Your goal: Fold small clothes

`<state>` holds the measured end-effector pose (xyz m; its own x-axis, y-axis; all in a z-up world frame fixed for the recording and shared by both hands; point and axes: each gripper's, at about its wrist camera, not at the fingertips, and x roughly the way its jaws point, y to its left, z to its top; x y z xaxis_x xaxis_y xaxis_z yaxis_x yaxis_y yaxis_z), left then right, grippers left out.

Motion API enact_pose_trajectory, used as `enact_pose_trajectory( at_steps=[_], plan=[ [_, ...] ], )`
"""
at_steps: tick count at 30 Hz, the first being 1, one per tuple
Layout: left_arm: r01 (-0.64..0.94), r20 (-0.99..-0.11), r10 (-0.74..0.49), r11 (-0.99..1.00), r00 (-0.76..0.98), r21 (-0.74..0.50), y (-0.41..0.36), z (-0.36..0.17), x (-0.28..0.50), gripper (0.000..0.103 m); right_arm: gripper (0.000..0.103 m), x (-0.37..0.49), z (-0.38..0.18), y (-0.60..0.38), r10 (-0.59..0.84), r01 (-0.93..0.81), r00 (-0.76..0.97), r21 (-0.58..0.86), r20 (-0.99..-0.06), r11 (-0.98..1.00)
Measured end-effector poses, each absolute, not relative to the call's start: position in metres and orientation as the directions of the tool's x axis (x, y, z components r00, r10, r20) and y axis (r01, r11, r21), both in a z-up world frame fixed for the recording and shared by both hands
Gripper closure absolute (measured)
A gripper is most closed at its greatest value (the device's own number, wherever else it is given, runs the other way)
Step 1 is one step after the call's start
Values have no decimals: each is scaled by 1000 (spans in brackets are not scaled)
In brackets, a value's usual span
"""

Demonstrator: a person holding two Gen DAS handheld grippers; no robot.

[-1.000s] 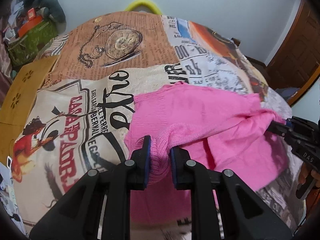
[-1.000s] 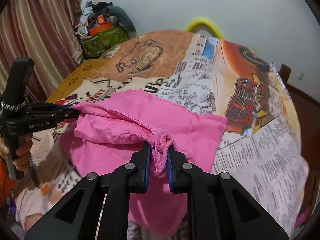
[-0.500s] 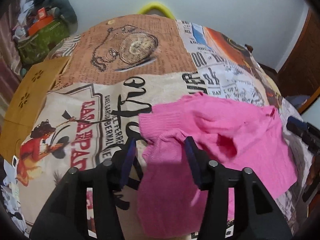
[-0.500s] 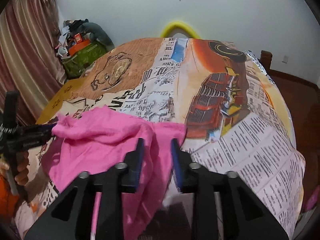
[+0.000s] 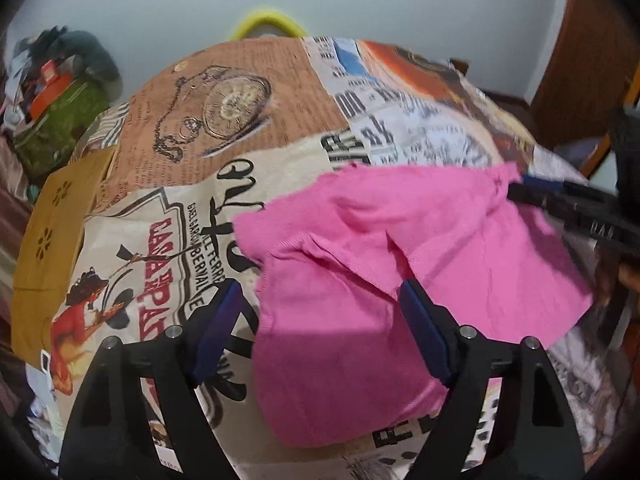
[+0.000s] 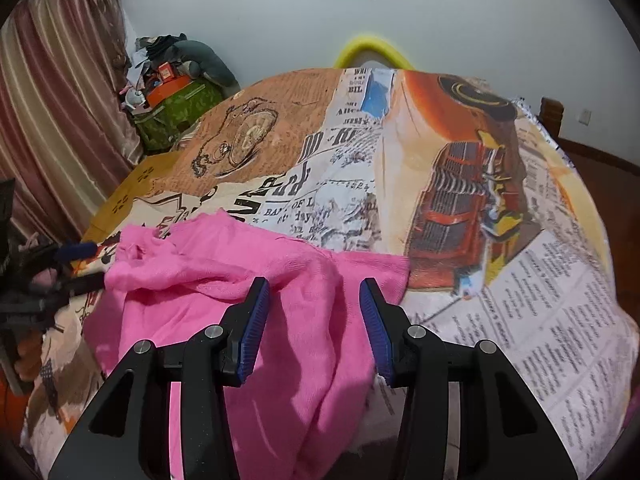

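pink garment (image 5: 360,288) long axis l-r btwn tools, left tool (image 5: 320,332) spread, right tool (image 6: 314,328) spread

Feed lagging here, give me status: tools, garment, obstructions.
Left tool open, right tool open. Pink garment lying rumpled on printed bedspread, ungripped. Nothing in the way.
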<state>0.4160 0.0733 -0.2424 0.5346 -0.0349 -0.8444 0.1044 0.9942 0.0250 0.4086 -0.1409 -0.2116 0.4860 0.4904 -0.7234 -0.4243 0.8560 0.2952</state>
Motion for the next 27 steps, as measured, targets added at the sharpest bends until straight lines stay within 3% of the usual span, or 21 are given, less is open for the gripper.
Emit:
enact_pose_trajectory(
  at_steps=[5,8,16,27],
  plan=[
    [124,-844,-38,992,535,34,63,-250,424,22,90,410,-216,-137,512,-440,474,311,-716,842],
    [132,-839,-52,991,542,24,59,-246,428,22,96,408,-214,-137,517,-448,491,305,-701,840],
    [108,-857,-113,992,502,-67,72,-249,413,22,98,403,-199,-147,525,-440,542,311,-656,842],
    [93,-844,-57,996,534,-9,55,-247,432,22,99,401,-195,-149,514,-441,558,292,-651,849]
  ],
)
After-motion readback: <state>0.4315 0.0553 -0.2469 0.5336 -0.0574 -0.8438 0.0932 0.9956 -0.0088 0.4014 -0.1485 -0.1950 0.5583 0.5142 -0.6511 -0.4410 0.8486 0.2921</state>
